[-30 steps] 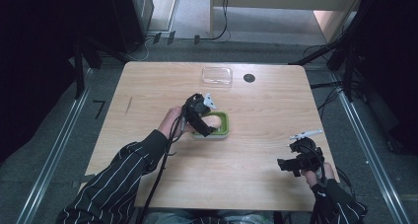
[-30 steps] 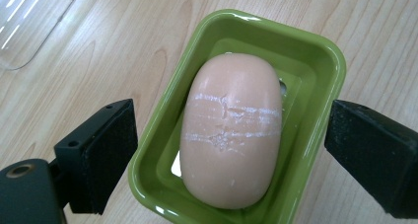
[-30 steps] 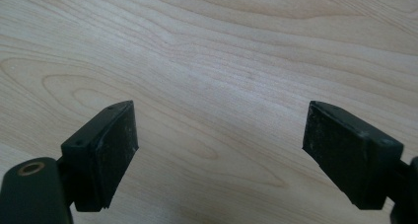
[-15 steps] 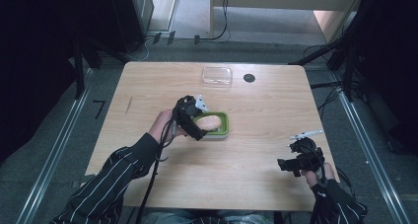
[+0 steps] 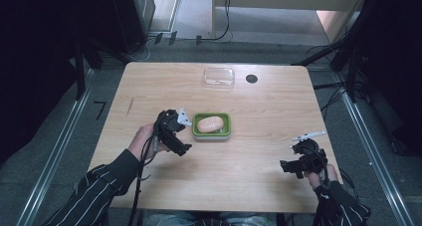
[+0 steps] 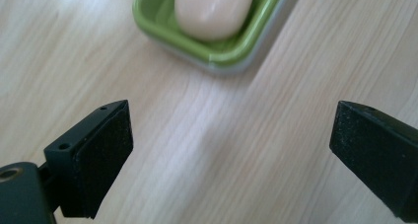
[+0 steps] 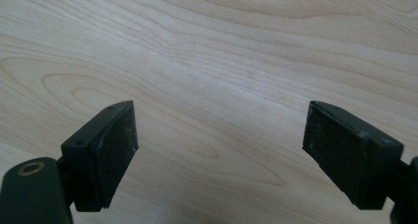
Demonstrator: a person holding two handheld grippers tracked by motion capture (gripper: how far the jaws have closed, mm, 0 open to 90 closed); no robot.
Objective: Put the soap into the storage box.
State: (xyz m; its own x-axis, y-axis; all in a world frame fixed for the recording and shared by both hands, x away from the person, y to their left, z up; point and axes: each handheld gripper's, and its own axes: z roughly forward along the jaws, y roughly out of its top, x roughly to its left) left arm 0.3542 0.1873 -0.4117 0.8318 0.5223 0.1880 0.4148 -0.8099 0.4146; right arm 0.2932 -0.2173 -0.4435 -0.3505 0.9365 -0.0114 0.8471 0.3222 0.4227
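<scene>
Two grippers sit over a wooden desk (image 5: 259,106). Left gripper (image 5: 185,131) hovers just left of a green soap dish (image 5: 212,126), its jaws spread wide, having just been opening, with bare wood between them. A pale oval soap bar (image 5: 211,123) lies in the dish, near the desk's middle. Right gripper (image 5: 293,159) rests at the near right corner, jaws spread and empty. A clear lid (image 5: 219,77) and a black disc (image 5: 252,78) lie at the far edge.

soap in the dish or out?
In. The soap bar lies inside the green dish; the left gripper stands apart from the dish, its jaws wide with bare table between them.
</scene>
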